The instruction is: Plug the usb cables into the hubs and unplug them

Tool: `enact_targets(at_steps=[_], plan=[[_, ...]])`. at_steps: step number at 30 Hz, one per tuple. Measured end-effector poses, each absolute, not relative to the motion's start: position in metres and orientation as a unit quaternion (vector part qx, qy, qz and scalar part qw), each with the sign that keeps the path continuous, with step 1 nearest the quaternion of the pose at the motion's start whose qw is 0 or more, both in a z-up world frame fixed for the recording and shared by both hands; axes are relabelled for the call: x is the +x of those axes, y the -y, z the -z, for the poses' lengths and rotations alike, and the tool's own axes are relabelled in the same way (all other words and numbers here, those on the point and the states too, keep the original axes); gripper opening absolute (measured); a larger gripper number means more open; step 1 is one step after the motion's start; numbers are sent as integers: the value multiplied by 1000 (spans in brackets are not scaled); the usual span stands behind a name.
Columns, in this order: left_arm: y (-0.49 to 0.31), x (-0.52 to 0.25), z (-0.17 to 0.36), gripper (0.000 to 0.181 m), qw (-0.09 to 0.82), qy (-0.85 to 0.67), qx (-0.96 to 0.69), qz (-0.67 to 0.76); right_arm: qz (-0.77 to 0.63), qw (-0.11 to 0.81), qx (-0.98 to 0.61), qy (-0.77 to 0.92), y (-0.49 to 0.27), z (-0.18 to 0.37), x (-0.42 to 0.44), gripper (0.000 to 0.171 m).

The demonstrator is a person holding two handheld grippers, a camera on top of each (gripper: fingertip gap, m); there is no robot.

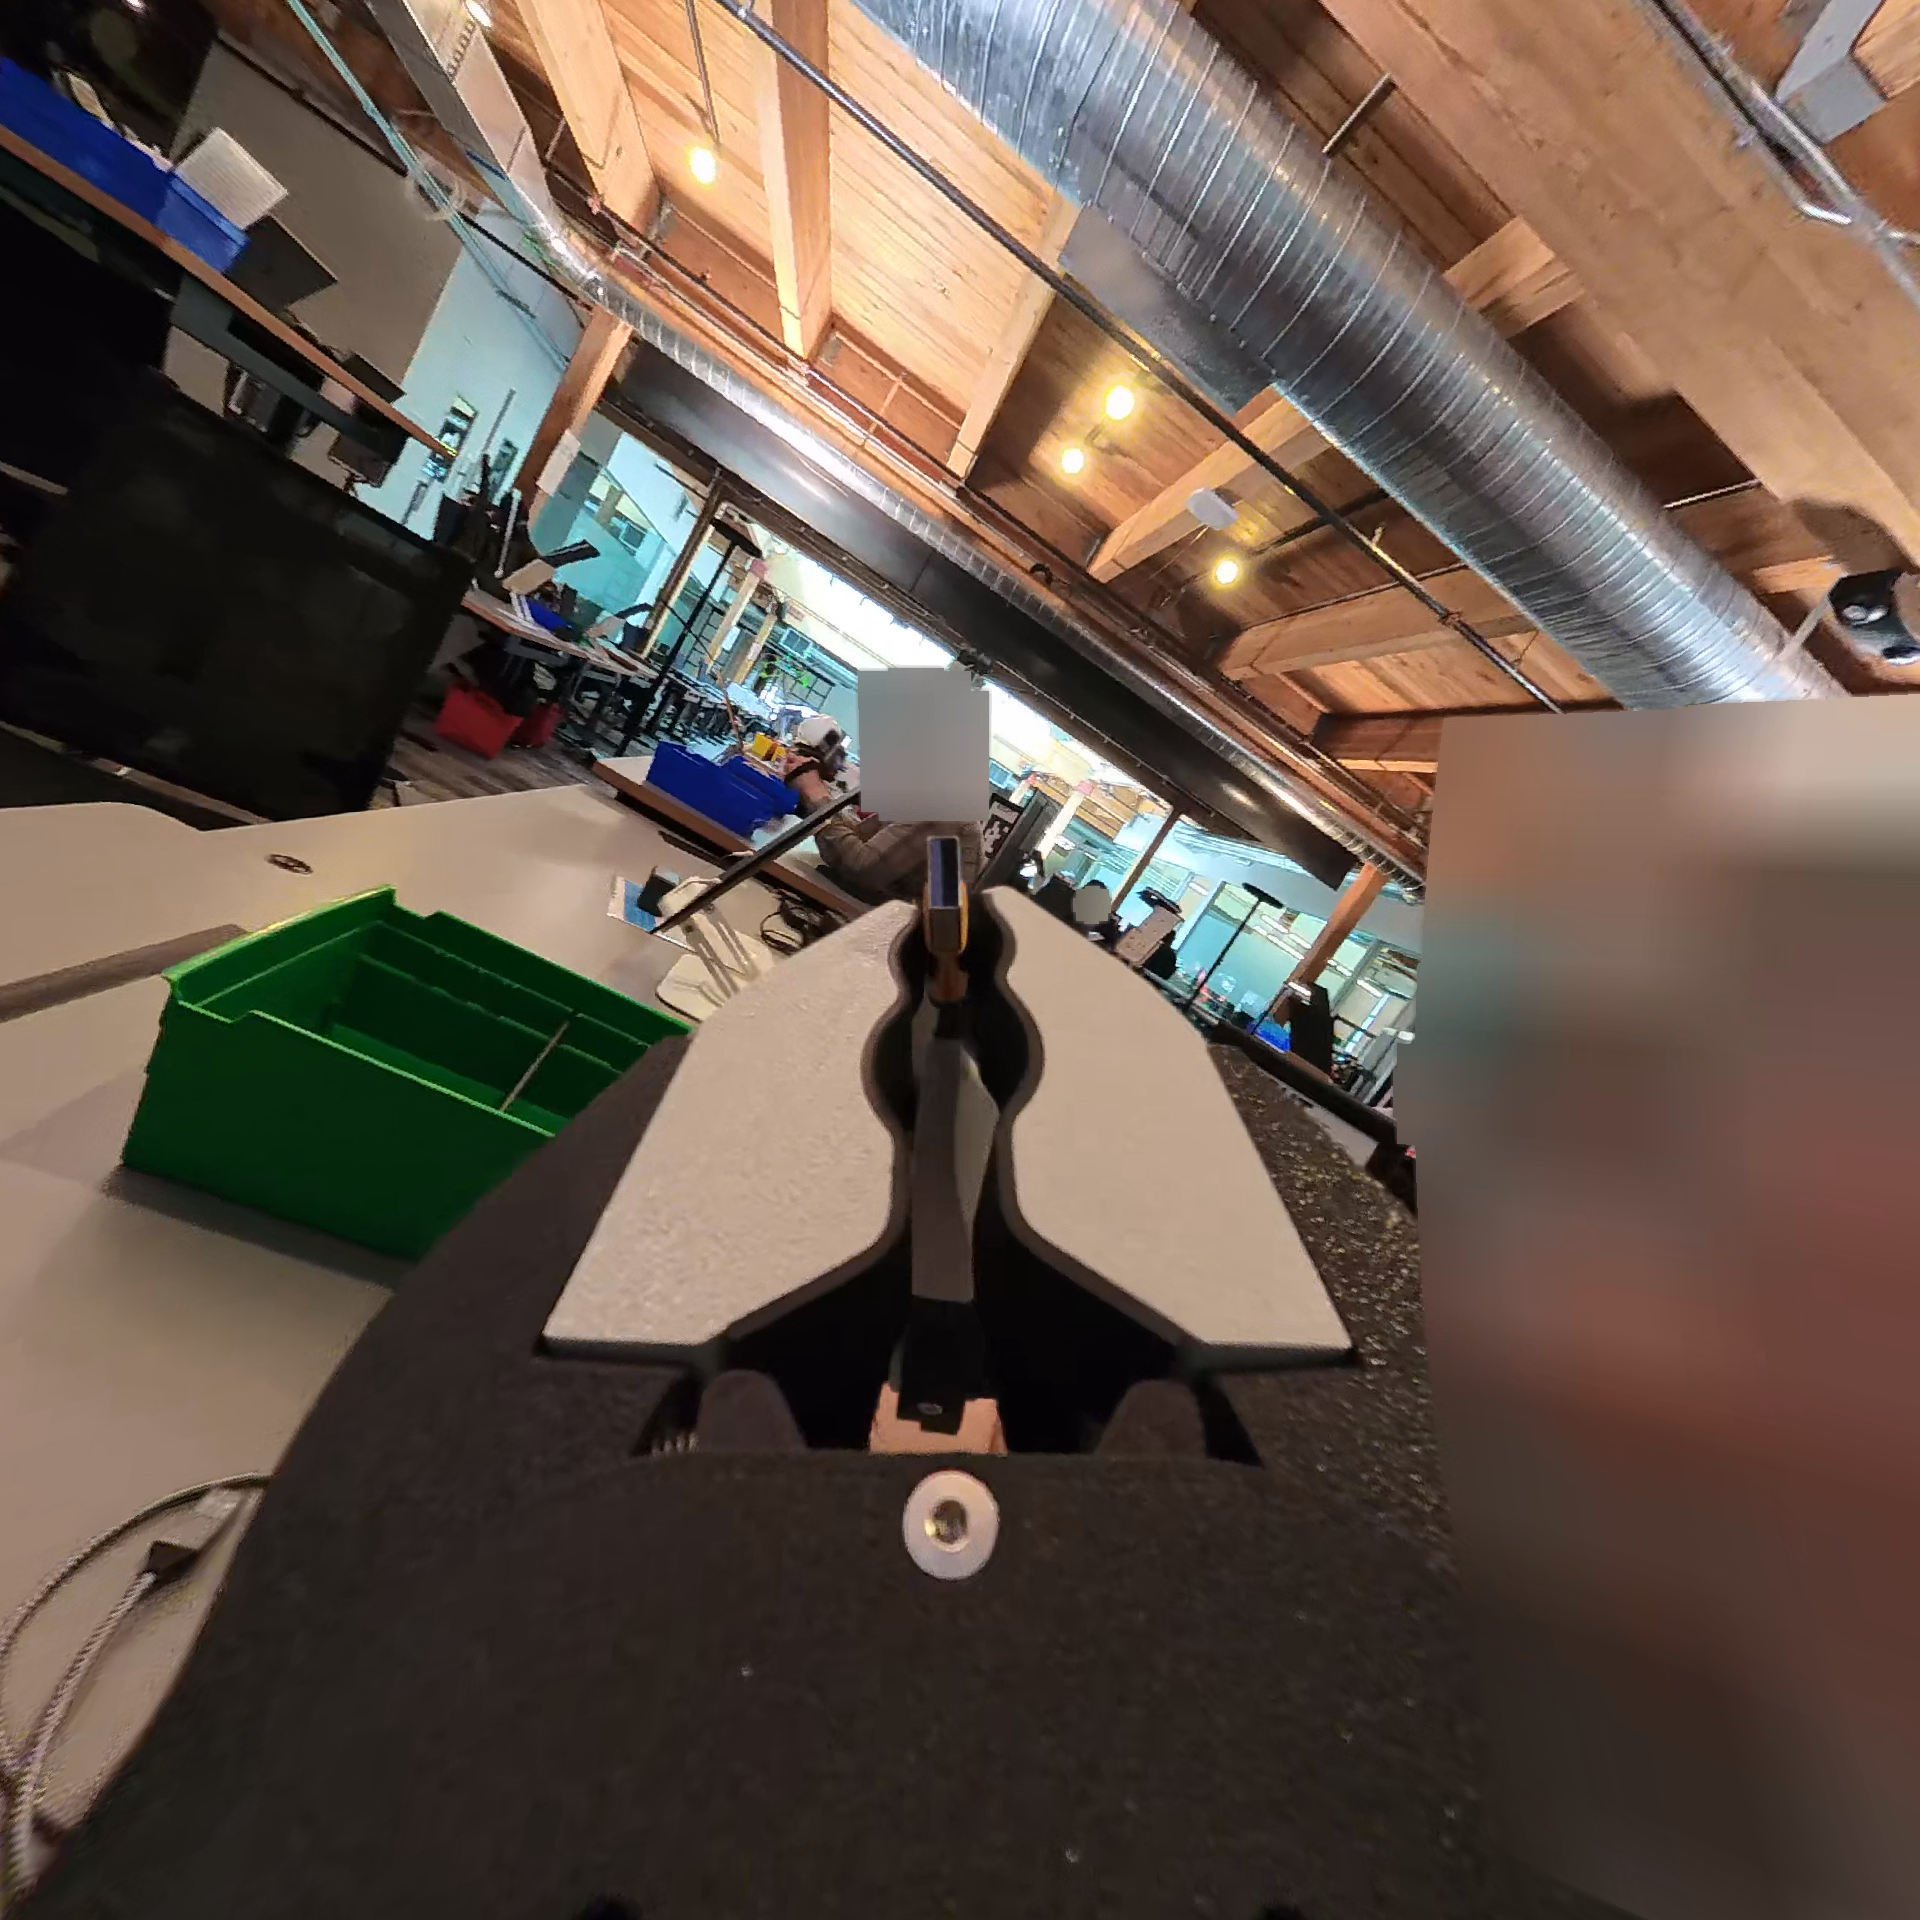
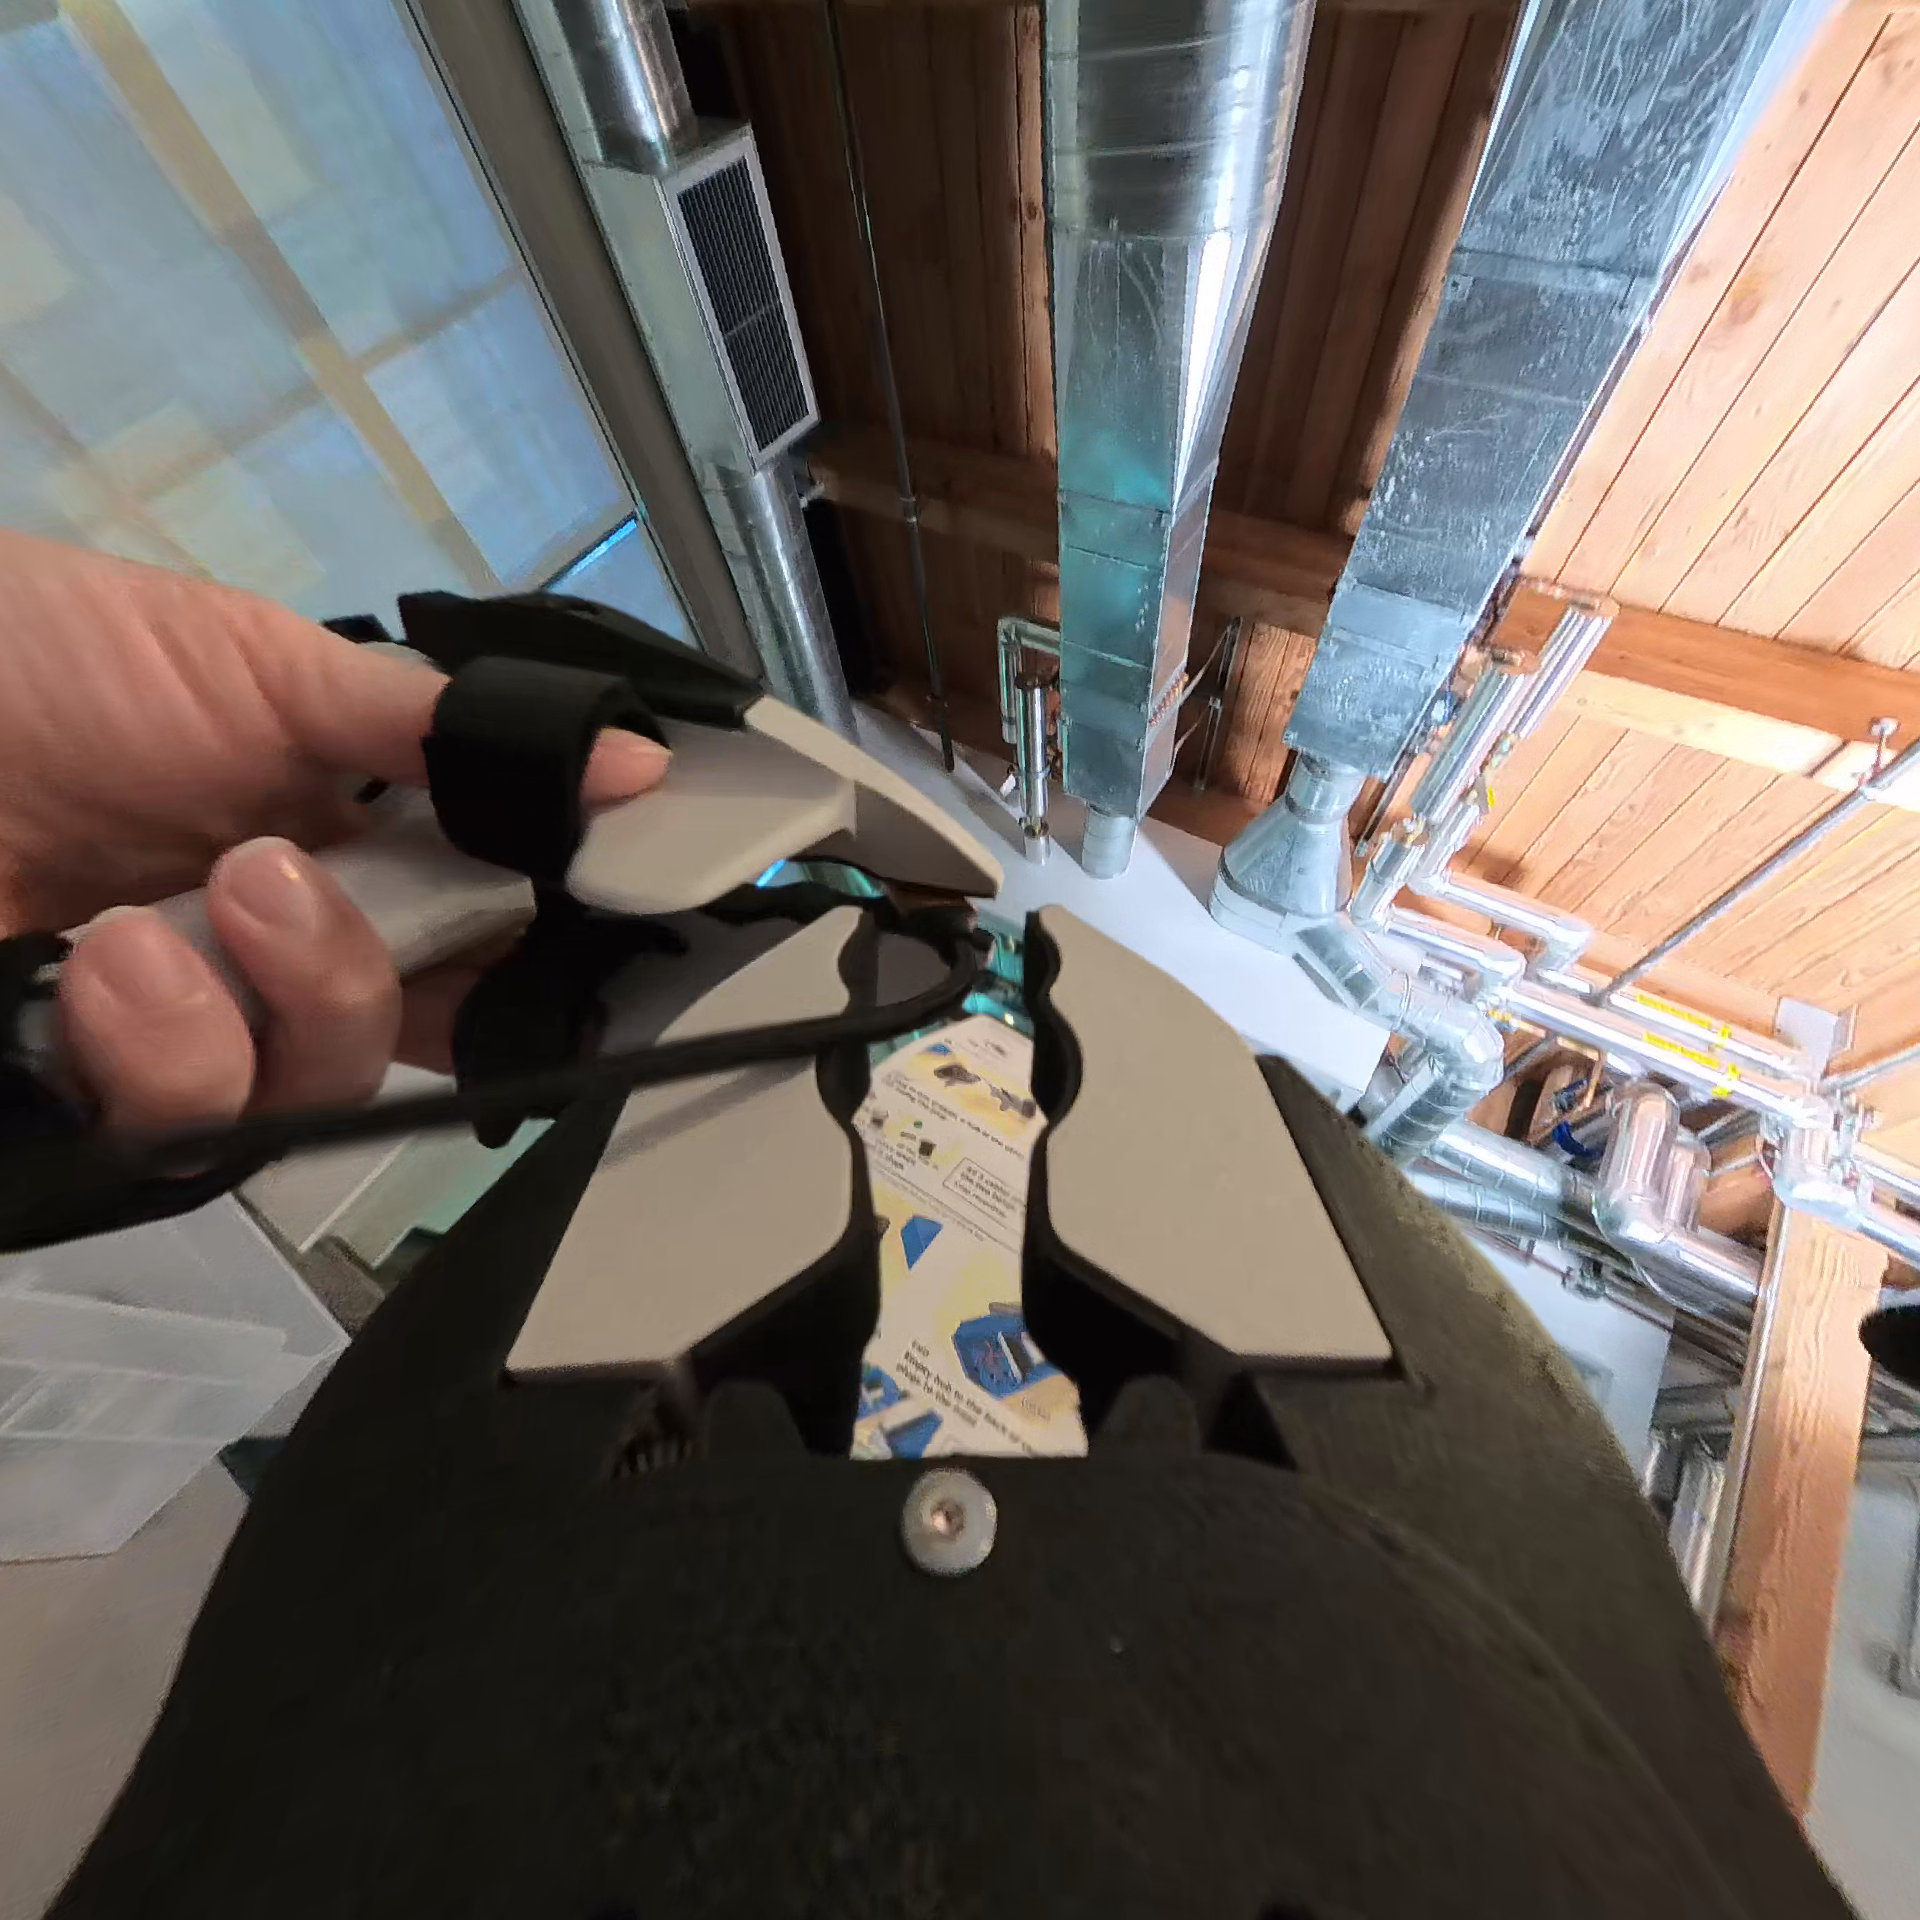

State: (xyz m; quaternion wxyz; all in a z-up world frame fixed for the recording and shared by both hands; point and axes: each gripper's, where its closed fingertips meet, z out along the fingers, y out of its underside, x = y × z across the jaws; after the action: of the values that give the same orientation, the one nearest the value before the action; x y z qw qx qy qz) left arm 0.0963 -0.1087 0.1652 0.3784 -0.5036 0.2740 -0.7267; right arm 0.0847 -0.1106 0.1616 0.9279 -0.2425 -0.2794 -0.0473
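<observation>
In the left wrist view my left gripper is shut on a USB plug. The plug has a yellow-orange body, and its blue-lined metal end sticks out past the fingertips. The gripper is raised off the table and tilted up. In the right wrist view my right gripper is open with nothing between its fingers. The left gripper, held by a hand, comes in from the left, its tip just by my right fingertips. The plug's black cable loops down across my right gripper's left finger. No hub is clearly in view.
A green divided bin sits on the grey table to the left. A braided cable lies at the lower left. A white stand is behind the bin. A printed instruction sheet shows below my right fingers, and clear plastic bins at the left.
</observation>
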Motion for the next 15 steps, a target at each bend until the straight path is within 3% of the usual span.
enact_targets(at_steps=[3, 15], plan=[[110, 99, -163, 7, 375, -278, -506, 726, 32, 918, -274, 286, 103, -162, 85, 19], [102, 94, -159, 7, 370, -271, -521, 720, 15, 899, -276, 341, 99, -157, 80, 18]])
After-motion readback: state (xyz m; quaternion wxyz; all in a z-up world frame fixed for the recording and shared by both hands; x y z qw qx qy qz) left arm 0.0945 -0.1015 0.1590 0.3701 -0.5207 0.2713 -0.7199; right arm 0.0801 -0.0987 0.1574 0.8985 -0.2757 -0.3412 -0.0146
